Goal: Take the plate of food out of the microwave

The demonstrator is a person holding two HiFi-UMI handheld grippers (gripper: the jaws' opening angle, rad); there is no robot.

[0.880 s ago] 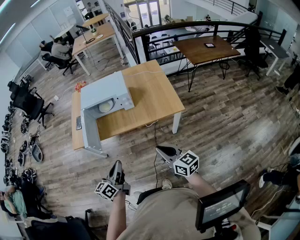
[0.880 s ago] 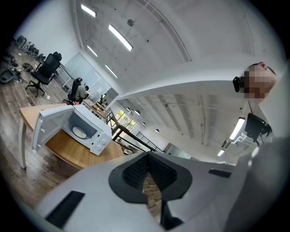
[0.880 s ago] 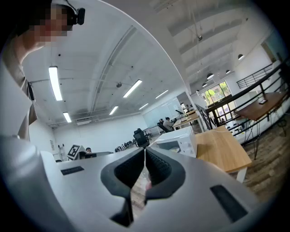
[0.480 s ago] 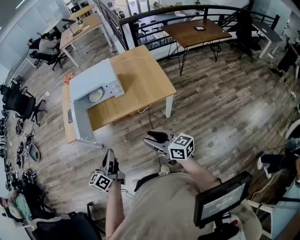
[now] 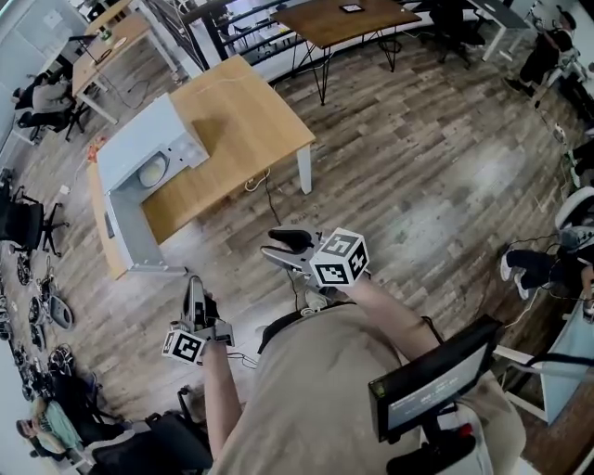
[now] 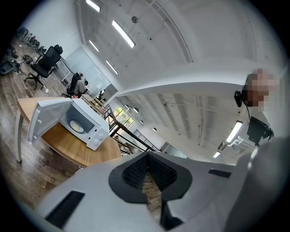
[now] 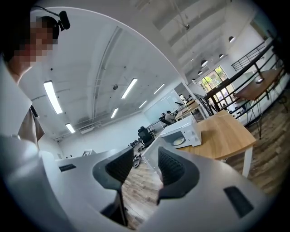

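A white microwave [image 5: 139, 153] stands on the left end of a wooden table [image 5: 241, 111], its door [image 5: 125, 237] swung wide open. Inside it lies a pale plate of food [image 5: 151, 171], which also shows in the left gripper view as the plate [image 6: 74, 127] and in the right gripper view as the plate [image 7: 179, 141]. Both grippers hang over the floor, well short of the table. My left gripper [image 5: 193, 286] is shut and empty. My right gripper [image 5: 276, 247] is open, with only floor showing between its pads [image 7: 174, 165].
A cable [image 5: 269, 199] hangs from the table edge to the wooden floor. A second wooden table [image 5: 343, 19] and a black railing [image 5: 213, 37] stand beyond. Office chairs [image 5: 23, 223] and bicycles line the far left. A screen [image 5: 432, 385] is mounted at the person's right side.
The head view has swung, so the table and microwave sit further up and left. In it the right gripper has drifted up and left and the left gripper slightly left. Neither holds anything.
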